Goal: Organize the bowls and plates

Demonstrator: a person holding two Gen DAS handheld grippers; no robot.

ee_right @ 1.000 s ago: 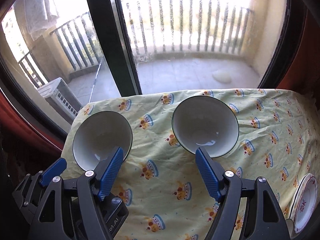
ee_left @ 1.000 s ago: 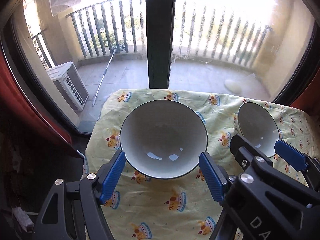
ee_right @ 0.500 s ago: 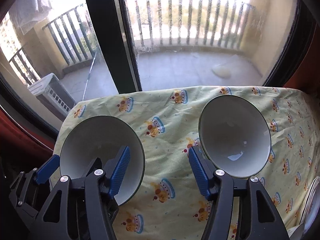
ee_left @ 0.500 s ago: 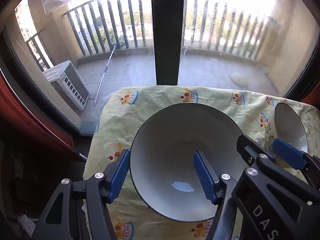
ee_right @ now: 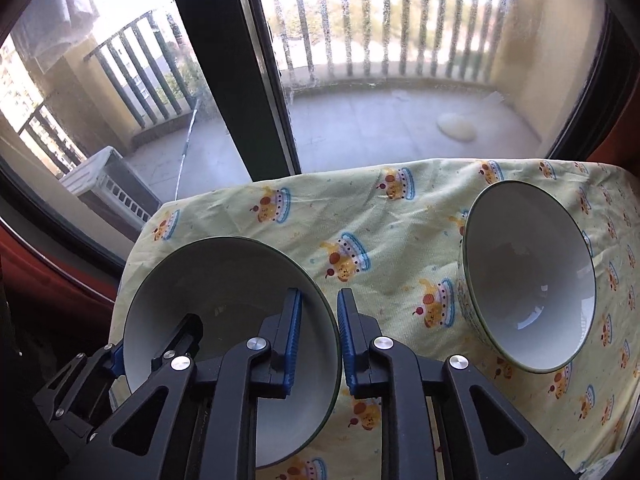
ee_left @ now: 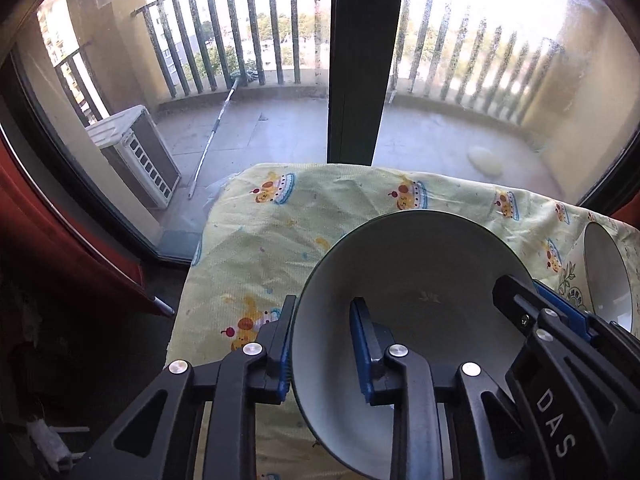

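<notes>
Both tongs have dropped toward the bench and their jaws have just been closing since a second ago, when each stood wide above the bowls. Left tongs [ee_left: 324,346] now clamp the left rim of the large white ceramic bowl with a dark green edge [ee_left: 420,280], one blue pad outside the wall, one inside. Right tongs [ee_right: 318,340] clamp the same bowl's right rim [ee_right: 224,280], again one pad in, one out; each tool shows in the other's view at the opposite side of the bowl. The bowl sits at the near left part of the bench, on the pale yellow cloth printed with crowns [ee_right: 372,232]; whether it is lifted clear of the cloth cannot be told. A smaller white bowl with a patterned outside [ee_right: 528,280] stands to the right, apart from the held one. Beyond the bench edge: a dark window frame post [ee_left: 360,60], balcony railing [ee_left: 240,28], a white air-conditioner unit [ee_left: 136,152] and a long pole [ee_left: 212,136] lying on the balcony floor
</notes>
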